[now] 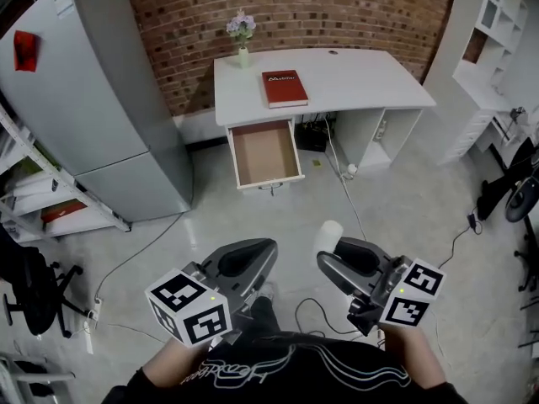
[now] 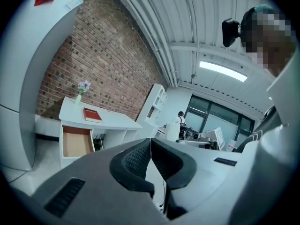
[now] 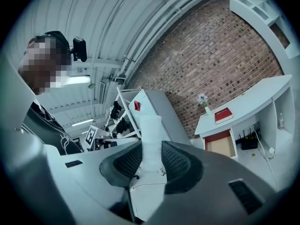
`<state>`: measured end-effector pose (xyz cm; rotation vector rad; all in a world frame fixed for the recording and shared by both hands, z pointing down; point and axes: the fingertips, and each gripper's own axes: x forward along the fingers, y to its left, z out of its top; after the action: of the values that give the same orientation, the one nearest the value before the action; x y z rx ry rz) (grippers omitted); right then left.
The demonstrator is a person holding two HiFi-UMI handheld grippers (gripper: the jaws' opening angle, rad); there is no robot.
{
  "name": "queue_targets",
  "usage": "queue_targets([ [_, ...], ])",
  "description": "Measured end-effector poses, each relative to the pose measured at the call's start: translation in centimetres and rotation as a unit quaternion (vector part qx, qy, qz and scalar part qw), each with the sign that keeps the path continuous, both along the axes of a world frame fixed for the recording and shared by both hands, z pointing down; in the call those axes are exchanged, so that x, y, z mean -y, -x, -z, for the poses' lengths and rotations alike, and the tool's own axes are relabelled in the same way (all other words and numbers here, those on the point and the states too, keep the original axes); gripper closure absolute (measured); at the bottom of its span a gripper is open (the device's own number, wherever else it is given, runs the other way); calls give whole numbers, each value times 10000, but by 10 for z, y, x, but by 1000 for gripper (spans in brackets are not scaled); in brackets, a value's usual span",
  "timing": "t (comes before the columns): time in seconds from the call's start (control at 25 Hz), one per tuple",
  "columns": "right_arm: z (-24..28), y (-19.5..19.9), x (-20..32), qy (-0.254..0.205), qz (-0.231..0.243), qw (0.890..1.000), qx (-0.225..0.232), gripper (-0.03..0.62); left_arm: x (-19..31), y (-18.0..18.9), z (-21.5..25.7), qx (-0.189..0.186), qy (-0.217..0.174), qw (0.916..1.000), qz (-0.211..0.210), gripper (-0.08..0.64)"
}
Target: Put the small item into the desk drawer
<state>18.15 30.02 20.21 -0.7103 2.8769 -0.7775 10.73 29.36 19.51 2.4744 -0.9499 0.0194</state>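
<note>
A white desk stands against the brick wall, its wooden drawer pulled out and empty; the drawer also shows in the left gripper view and the right gripper view. My right gripper is shut on a small white cylinder-shaped item, whose white body stands up between the pads. My left gripper hangs beside it, jaws together with nothing between them. Both are well short of the desk, above the floor.
A red book and a vase of flowers sit on the desktop. A grey fridge stands left of the desk, white shelving at right. Cables trail over the floor; an office chair is at far left.
</note>
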Motion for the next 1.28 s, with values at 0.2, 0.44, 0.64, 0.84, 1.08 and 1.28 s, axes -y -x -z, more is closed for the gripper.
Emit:
queue_targets([
  [0.2,-5,37,106,171,-135,9997,-144,456,109,42,-6,31,93,10000,-11,538],
  [0.44,-25,72,211,366,-210,9984,-379,455,214,81,-33,107,176,9998,23,538],
  [0.64,-38,99,274,411,-206,9971,-614,454,271,107,-55,74,294,9995,81,538],
  [0.84,-57,111,313,638,-267,9963,-507,455,301,122,-74,146,340,9991,217,538],
  [1.08,-82,112,347,626,-381,9937,-844,455,330,134,-94,218,451,9976,468,538],
  [1.28,-107,114,371,822,-354,9908,-1017,455,350,132,-107,253,554,9968,524,538],
])
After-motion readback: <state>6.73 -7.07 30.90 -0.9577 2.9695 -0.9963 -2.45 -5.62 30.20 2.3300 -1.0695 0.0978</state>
